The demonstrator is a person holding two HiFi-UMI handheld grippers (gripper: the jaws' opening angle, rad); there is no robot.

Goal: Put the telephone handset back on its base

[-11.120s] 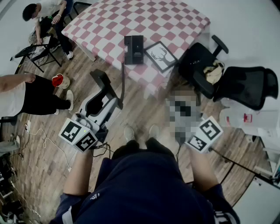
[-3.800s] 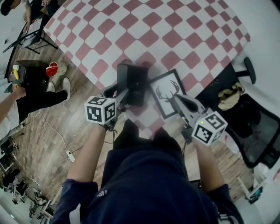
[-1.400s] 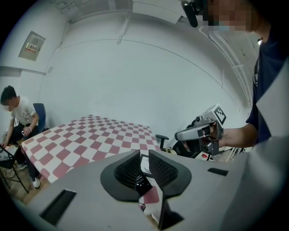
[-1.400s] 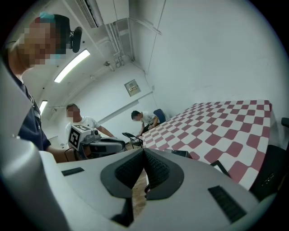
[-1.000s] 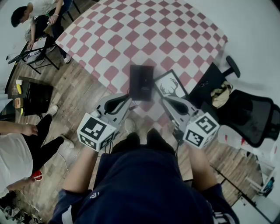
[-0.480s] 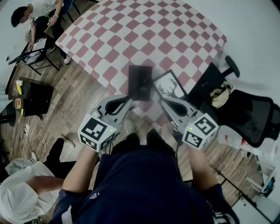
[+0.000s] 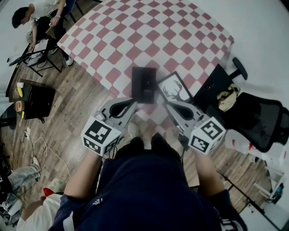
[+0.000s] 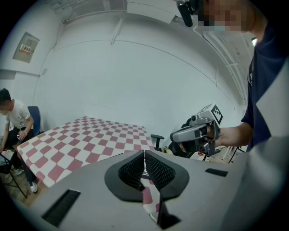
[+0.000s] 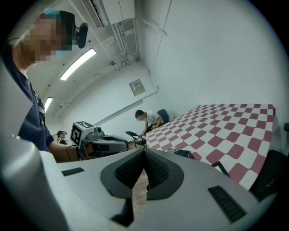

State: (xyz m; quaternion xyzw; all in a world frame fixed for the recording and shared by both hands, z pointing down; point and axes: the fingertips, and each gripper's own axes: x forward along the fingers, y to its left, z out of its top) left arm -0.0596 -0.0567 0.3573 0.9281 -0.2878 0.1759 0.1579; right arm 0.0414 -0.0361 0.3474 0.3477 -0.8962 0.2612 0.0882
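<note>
1. left gripper (image 7: 134, 100) is hovering just off the table's near edge. Its jaws are fully together, with nothing between the pads (image 8: 134, 170). The nose is tipping slightly down toward the telephone (image 7: 143, 84).
2. right gripper (image 7: 165, 103) is doing the same: jaws meeting, empty, hanging by the near corner of the picture frame (image 7: 174, 89). Both are sitting clear of the phone, which I'm reading as nothing left to carry.
3. telephone is sitting at the near edge of the checkered table (image 7: 135, 36), just left of the picture frame. It's showing as one dark block with no handset lying apart, so I'm judging the handset is resting on the base. It's too small to confirm it's seated properly.
4. office chair (image 7: 255, 101) is standing to the right, and a person (image 7: 38, 13) is sitting far left. Neither is interfering.
</note>
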